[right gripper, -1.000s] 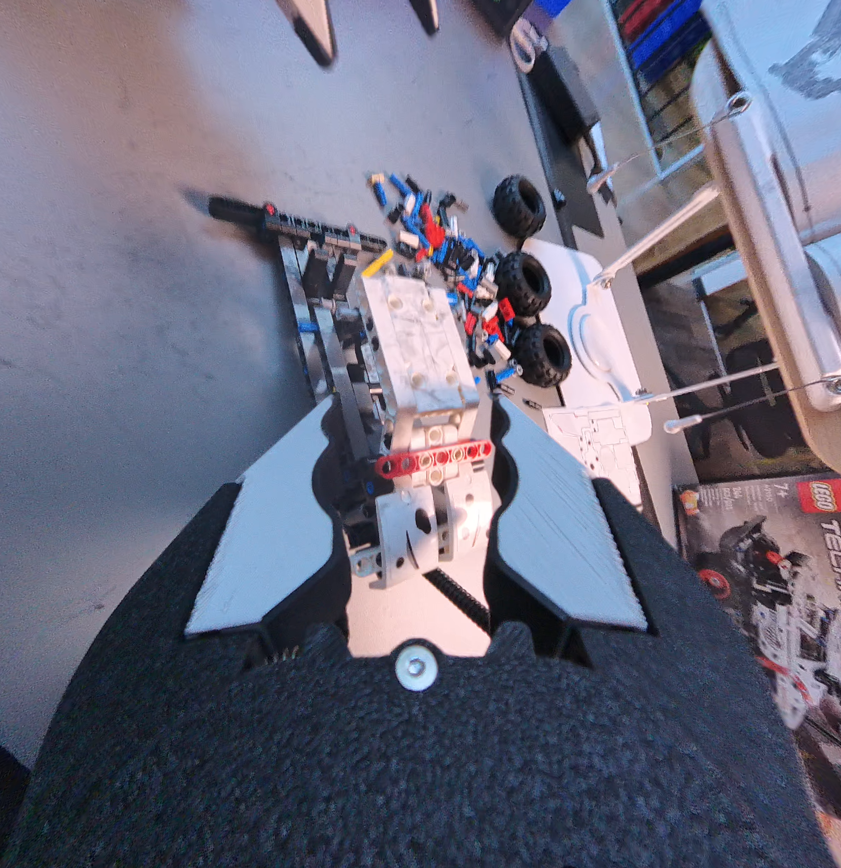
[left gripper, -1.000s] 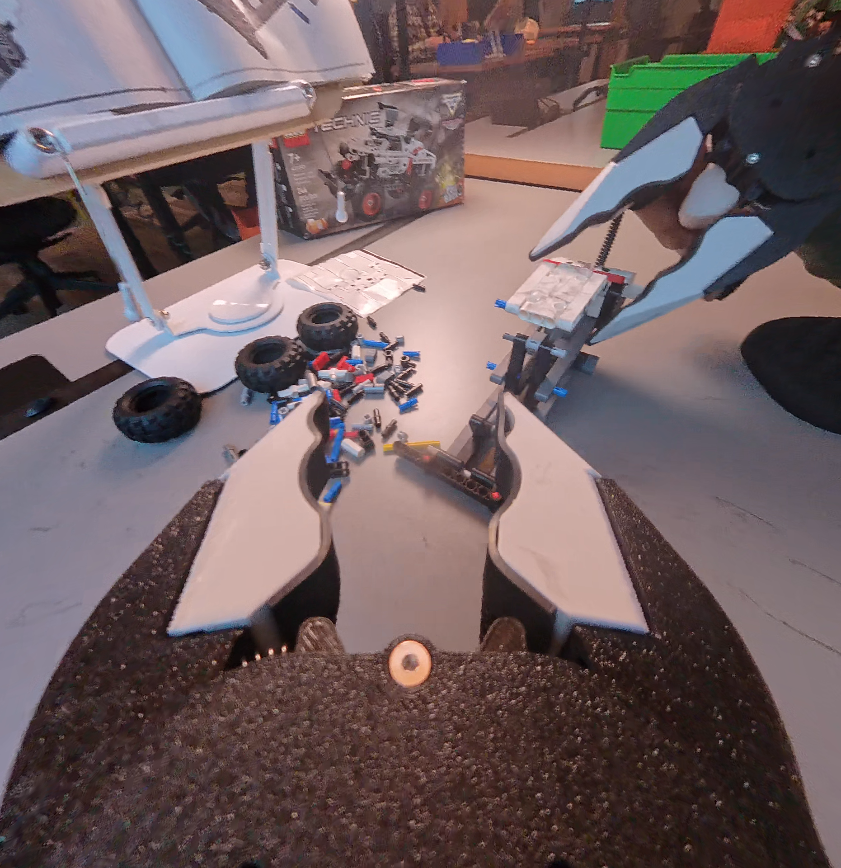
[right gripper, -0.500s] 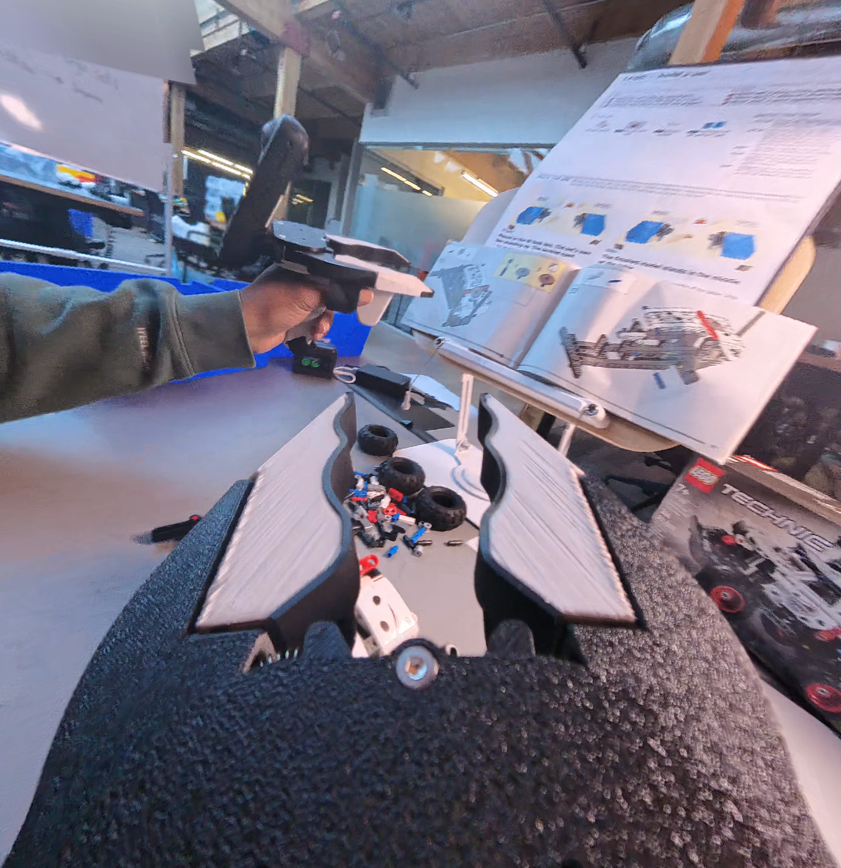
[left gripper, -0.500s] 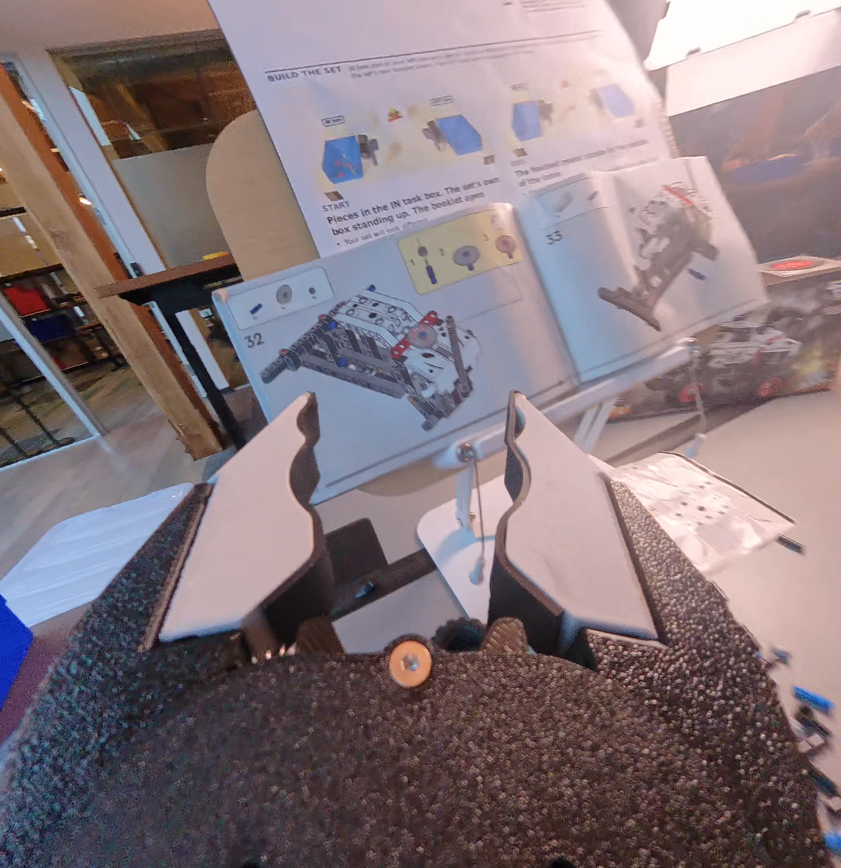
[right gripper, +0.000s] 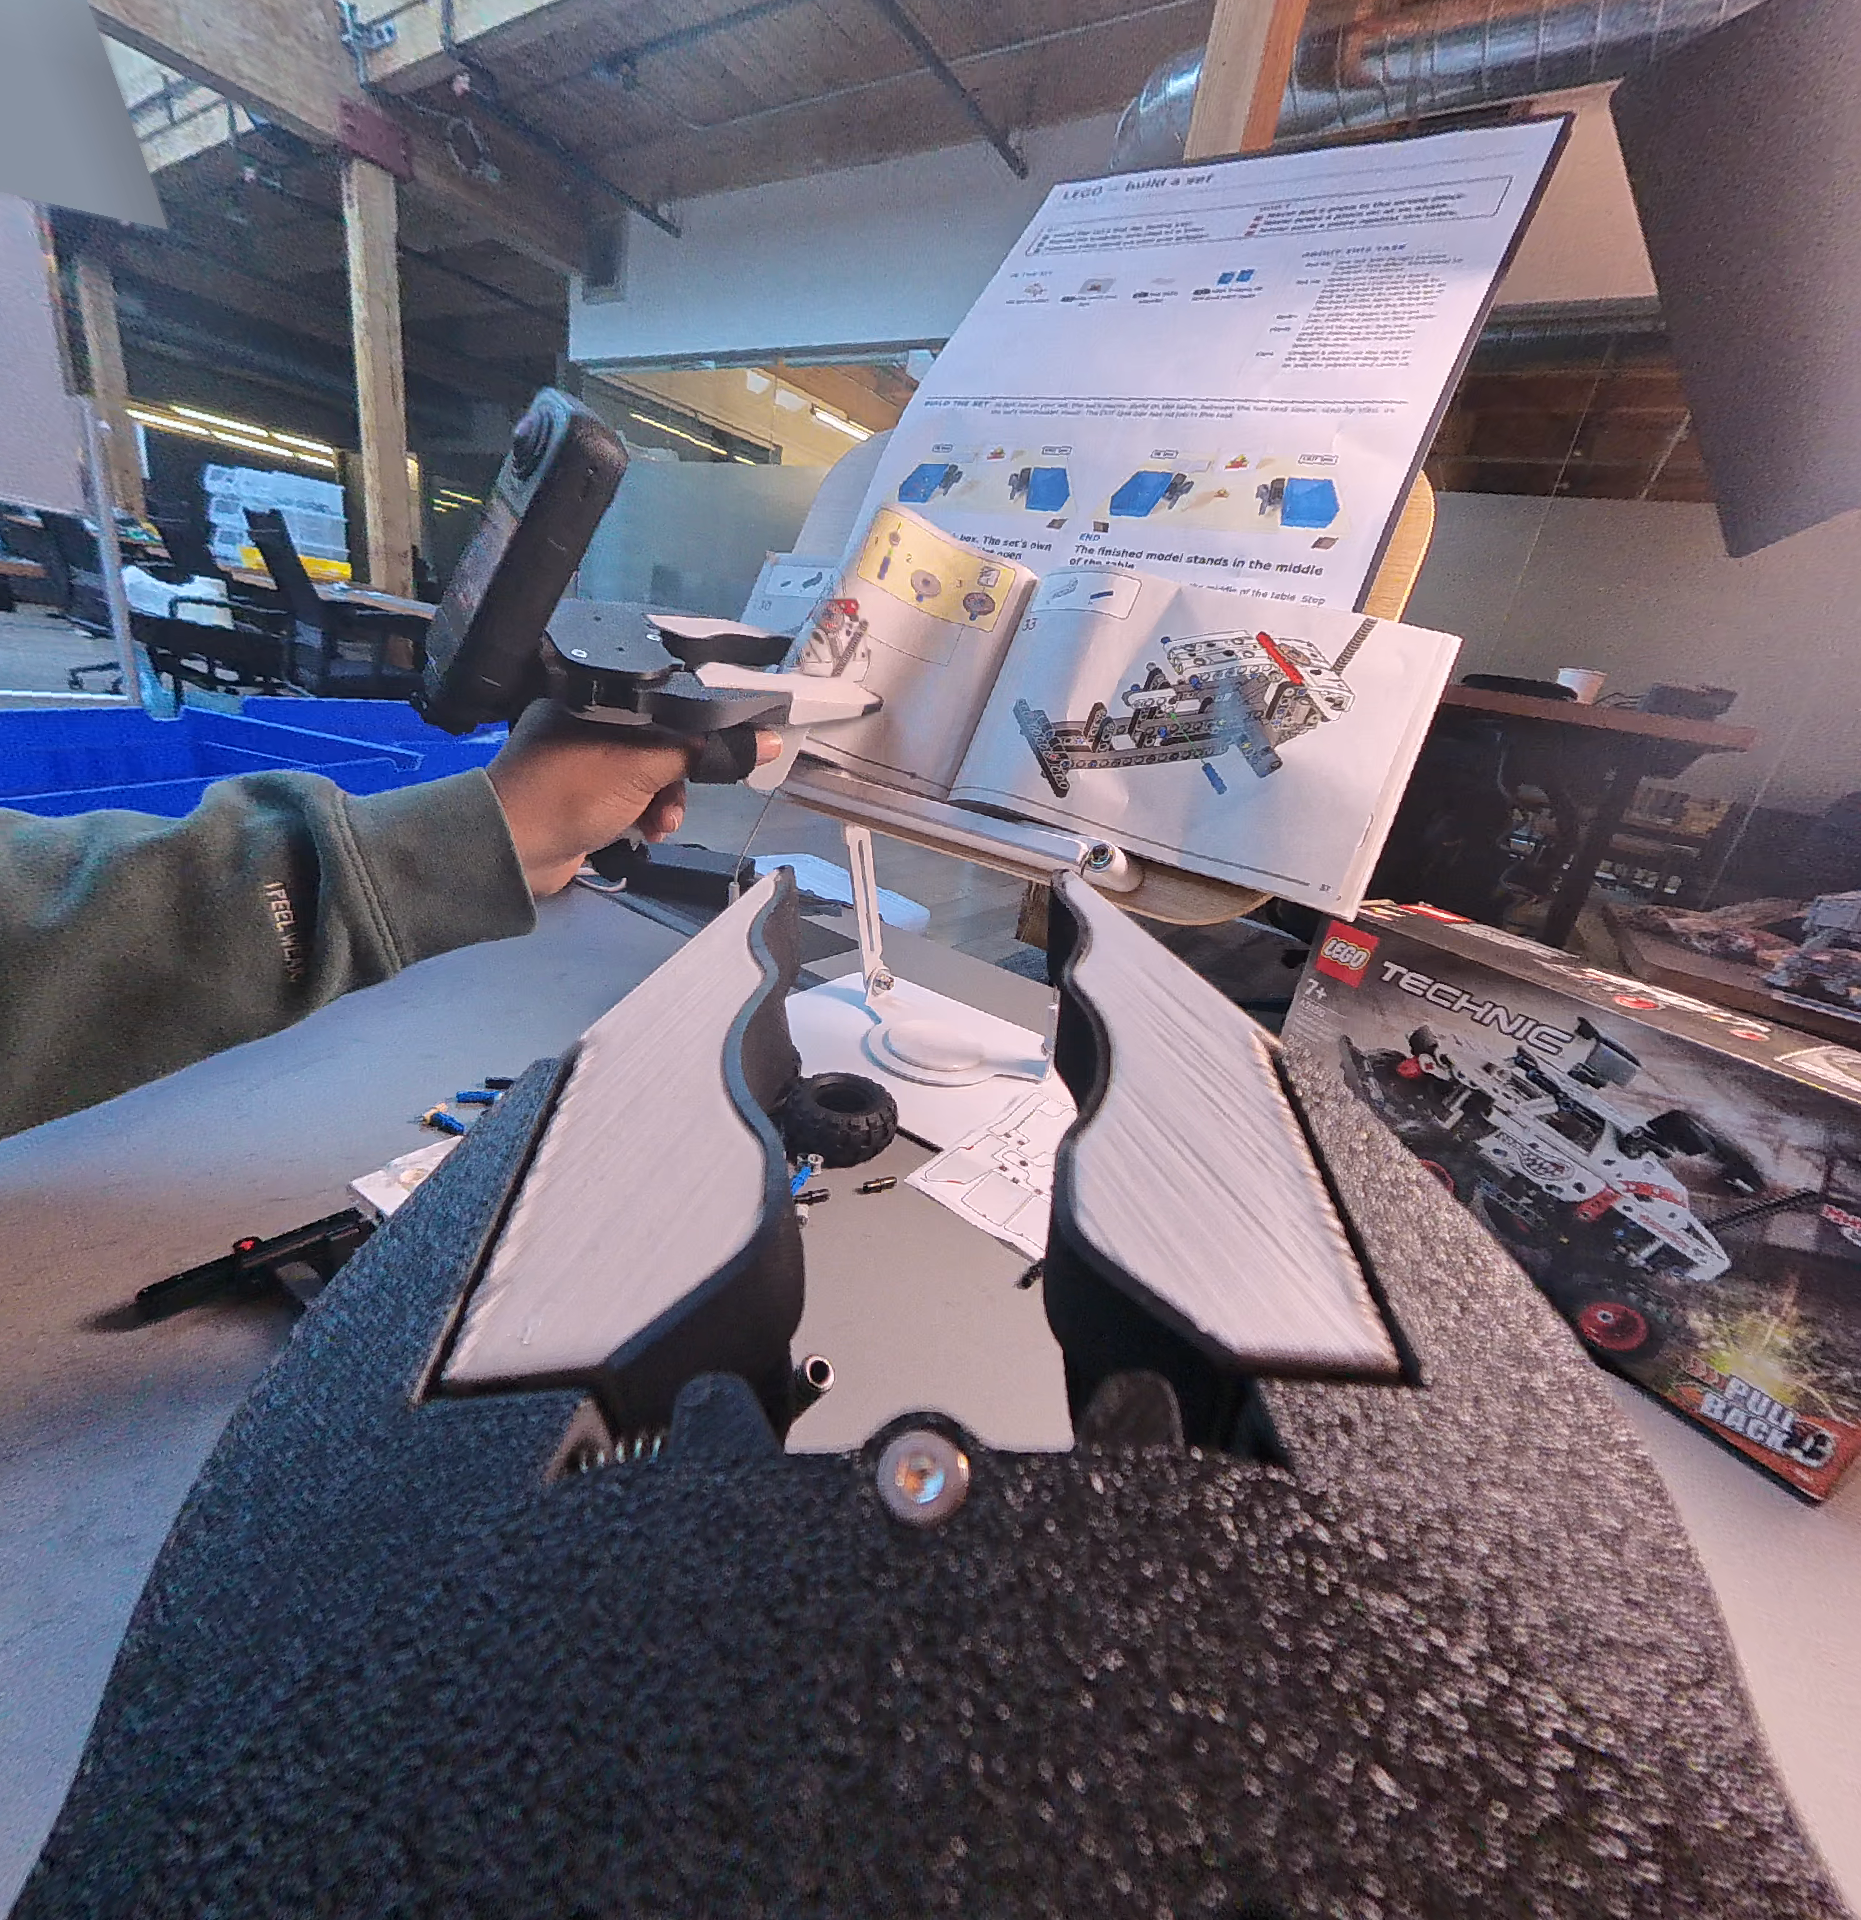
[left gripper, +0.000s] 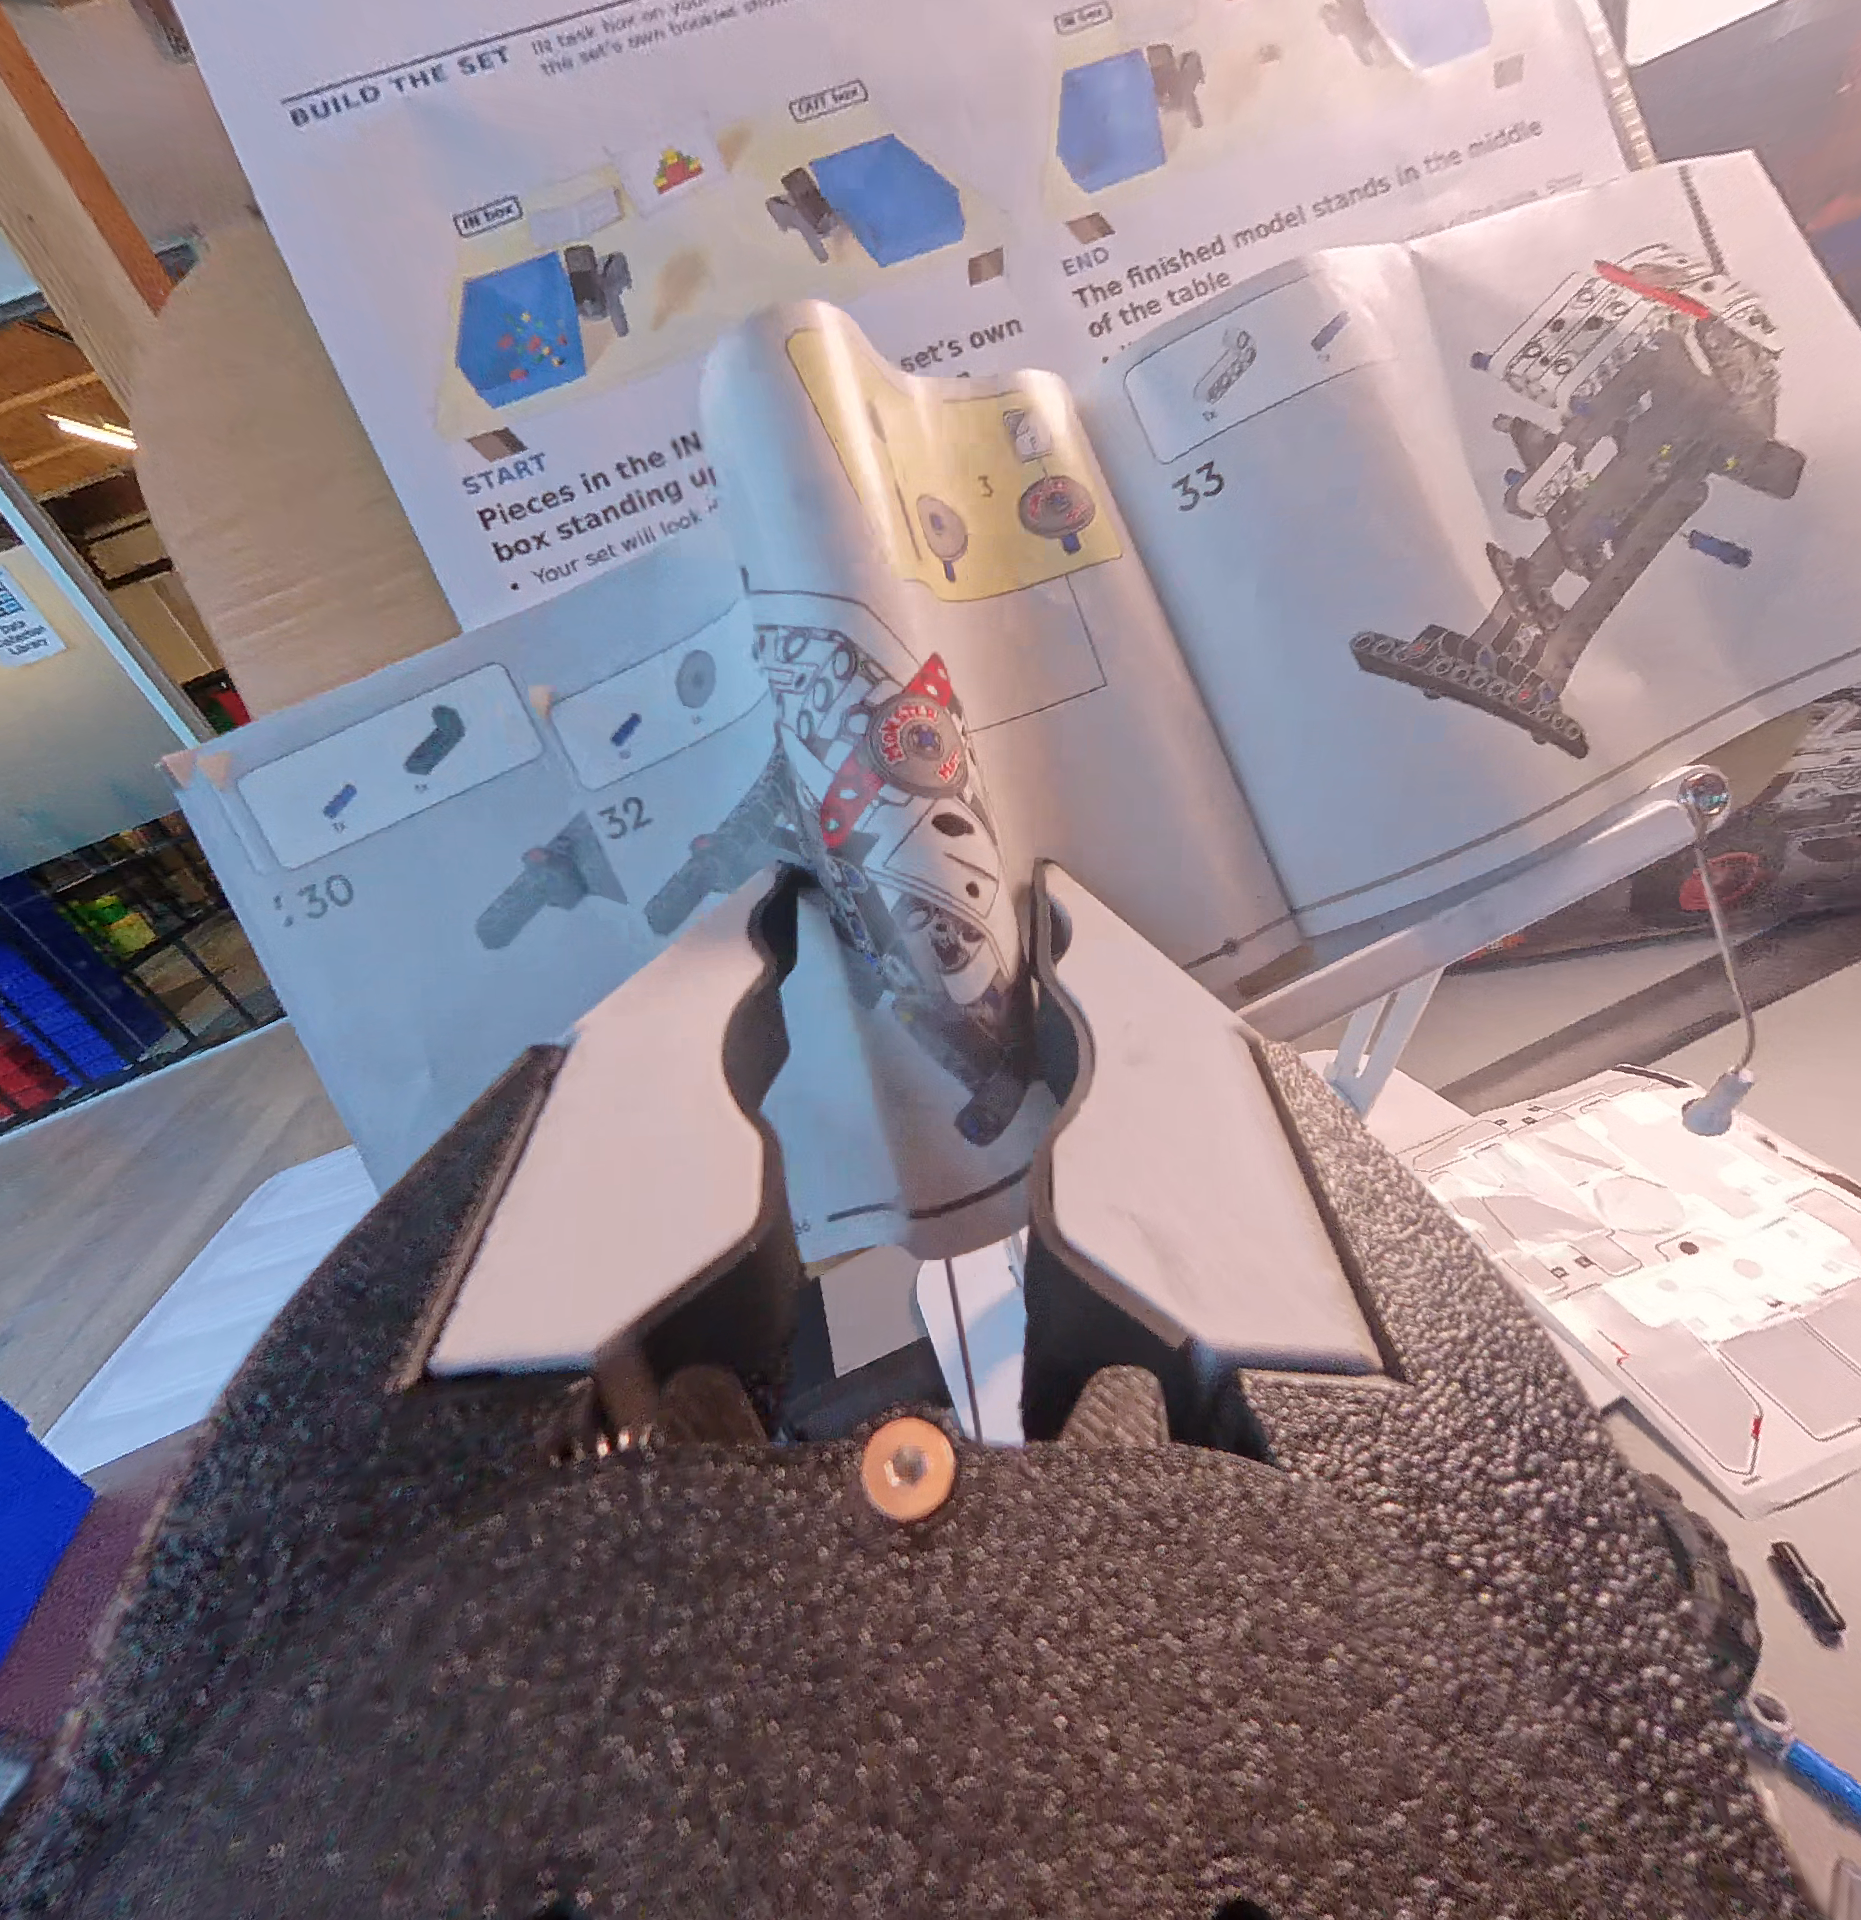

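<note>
Lifted from the table, my left claw (left gripper: 910,914) pinched a curled booklet page (left gripper: 895,748); my right claw (right gripper: 921,894) hung spread, empty.

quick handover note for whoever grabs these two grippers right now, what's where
Left gripper: jaws half closed around a curled left-hand page of the instruction booklet on its white stand; firm grip unclear.
Right gripper: open, empty, above the table, facing the stand.
On the table: a black tyre, a sticker sheet, small blue pins, the set's box on the right, and a black built part at left, mostly hidden.
The page is lifted, not laid flat.
</note>
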A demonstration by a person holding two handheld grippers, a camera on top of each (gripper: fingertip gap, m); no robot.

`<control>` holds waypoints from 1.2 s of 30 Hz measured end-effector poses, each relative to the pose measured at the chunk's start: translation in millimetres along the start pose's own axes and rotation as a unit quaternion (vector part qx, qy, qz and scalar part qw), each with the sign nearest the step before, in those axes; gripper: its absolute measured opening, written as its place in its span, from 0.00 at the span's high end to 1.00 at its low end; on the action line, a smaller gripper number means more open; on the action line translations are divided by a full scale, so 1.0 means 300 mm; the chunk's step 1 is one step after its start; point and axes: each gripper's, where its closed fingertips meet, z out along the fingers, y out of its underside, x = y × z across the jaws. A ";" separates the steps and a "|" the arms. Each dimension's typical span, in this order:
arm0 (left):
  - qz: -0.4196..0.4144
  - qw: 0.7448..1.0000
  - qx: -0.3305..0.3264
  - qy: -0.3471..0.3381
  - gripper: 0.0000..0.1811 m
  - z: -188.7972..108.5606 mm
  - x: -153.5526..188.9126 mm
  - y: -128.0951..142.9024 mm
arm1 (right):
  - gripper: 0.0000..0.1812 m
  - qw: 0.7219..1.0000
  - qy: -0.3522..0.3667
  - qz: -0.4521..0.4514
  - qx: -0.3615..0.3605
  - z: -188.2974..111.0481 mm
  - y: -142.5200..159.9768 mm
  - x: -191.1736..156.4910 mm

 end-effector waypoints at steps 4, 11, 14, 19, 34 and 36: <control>-0.026 0.999 0.026 0.035 0.79 -0.025 0.052 -0.074 | 0.74 1.000 0.000 -0.002 -0.004 0.005 0.007 -0.004; -0.091 0.984 0.030 0.148 0.75 -0.046 0.200 -0.196 | 0.68 0.996 -0.008 -0.055 -0.069 0.128 -0.009 0.077; -0.138 0.969 0.025 0.203 0.71 -0.051 0.263 -0.245 | 0.66 0.987 -0.035 -0.112 -0.109 0.257 0.006 0.105; -0.167 0.952 0.020 0.255 0.68 -0.051 0.329 -0.286 | 0.58 0.975 -0.076 -0.132 -0.161 0.533 0.126 0.095; -0.074 0.970 -0.028 0.232 0.67 -0.084 0.178 -0.137 | 0.76 0.991 0.093 -0.019 -0.099 0.603 0.103 0.439; -0.065 0.969 -0.038 0.234 0.67 -0.072 0.185 -0.095 | 0.77 0.985 0.116 -0.036 -0.119 0.587 0.127 0.489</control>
